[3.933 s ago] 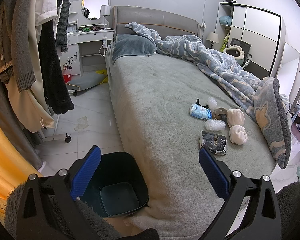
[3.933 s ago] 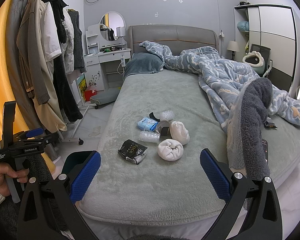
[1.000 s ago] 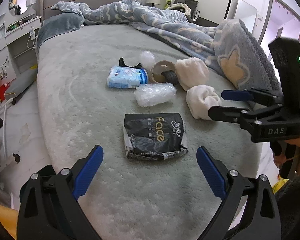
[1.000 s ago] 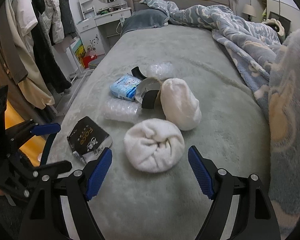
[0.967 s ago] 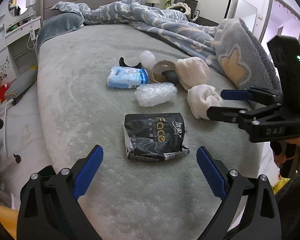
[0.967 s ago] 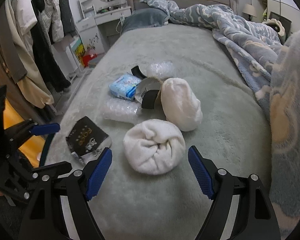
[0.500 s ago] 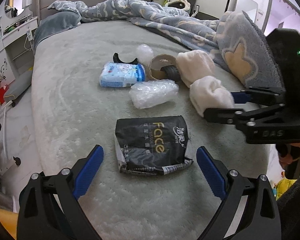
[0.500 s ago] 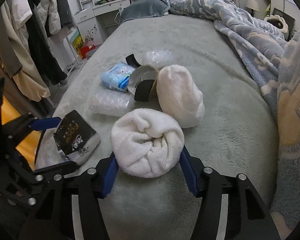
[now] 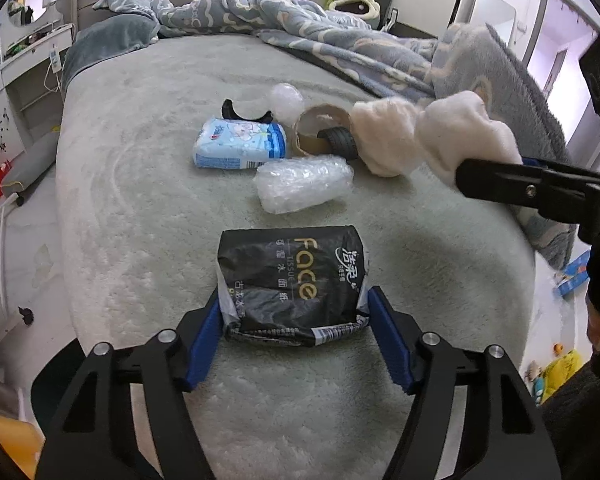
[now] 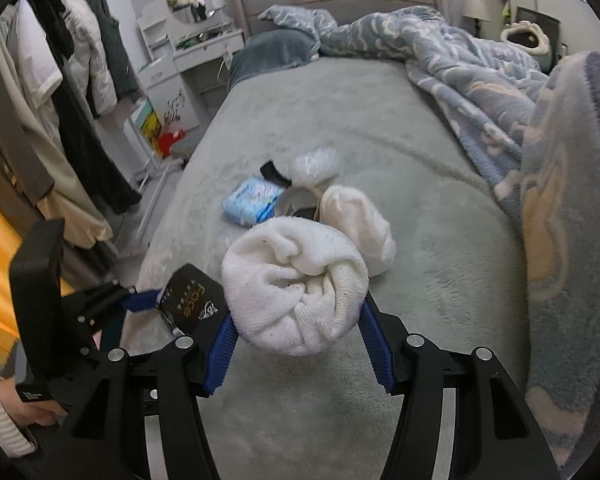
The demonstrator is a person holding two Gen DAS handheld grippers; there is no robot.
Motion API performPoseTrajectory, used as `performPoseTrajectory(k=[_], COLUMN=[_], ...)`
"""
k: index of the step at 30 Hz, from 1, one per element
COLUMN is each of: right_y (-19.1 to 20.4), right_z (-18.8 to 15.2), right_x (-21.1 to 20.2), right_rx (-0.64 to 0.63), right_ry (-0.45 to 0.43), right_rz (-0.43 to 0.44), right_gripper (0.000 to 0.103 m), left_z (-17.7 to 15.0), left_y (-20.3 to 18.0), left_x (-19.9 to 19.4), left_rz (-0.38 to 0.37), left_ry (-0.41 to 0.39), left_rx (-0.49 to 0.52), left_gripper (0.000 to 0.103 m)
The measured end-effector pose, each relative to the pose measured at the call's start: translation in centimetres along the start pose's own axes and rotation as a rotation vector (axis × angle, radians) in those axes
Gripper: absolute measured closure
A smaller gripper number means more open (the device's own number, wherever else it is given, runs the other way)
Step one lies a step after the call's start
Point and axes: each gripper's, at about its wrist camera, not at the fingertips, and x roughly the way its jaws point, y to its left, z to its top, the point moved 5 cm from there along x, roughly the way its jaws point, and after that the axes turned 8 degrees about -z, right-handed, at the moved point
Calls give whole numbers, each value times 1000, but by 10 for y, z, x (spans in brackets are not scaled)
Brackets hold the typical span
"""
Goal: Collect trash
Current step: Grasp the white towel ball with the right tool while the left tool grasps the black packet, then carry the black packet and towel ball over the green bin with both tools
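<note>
My left gripper [image 9: 294, 330] is shut on a black "Face" tissue pack [image 9: 292, 276] that lies near the foot of the bed; the pack also shows in the right wrist view [image 10: 190, 300]. My right gripper [image 10: 296, 326] is shut on a rolled white sock [image 10: 296, 284] and holds it above the bed; the sock also shows in the left wrist view [image 9: 464, 142]. On the bed lie a second white sock [image 9: 384, 138], a bubble-wrap bundle [image 9: 304, 188], a blue tissue pack [image 9: 240, 146], a cardboard tape roll [image 9: 320, 136] and a black scrap [image 9: 242, 114].
A blue patterned blanket [image 9: 340, 44] is heaped along the bed's right side and far end. A clothes rack with coats [image 10: 60, 100] stands left of the bed. A white dresser [image 10: 188, 52] stands by the headboard. Small items lie on the floor at right [image 9: 572, 276].
Both grippers moved in and shut: the left on the black tissue pack, the right on the rolled white sock, which has risen off the bed.
</note>
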Motion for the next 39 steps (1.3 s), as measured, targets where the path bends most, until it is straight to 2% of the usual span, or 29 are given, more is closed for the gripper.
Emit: performPoseTrajectory(k=[7, 12, 19, 26, 39], right_y=[8, 22, 56, 91, 147], right_z=[0, -3, -3, -5, 1], right_x=[-12, -23, -28, -32, -17], right_rx=[21, 33, 8, -12, -56], right_ry=[-35, -52, -71, -82, -70], right_rz=[-4, 1, 24, 61, 131], right_gripper=[45, 45, 45, 45, 45], left_z=[5, 0, -5, -17, -50], left_y=[2, 12, 39, 70, 139], left_x=[-26, -45, -85, -109, -138], left_rz=[-24, 8, 56, 123, 233], left_ry=[-76, -103, -179, -196, -162], left_rx=[-35, -54, -103, -143, -255], left_gripper=[33, 33, 33, 33, 33])
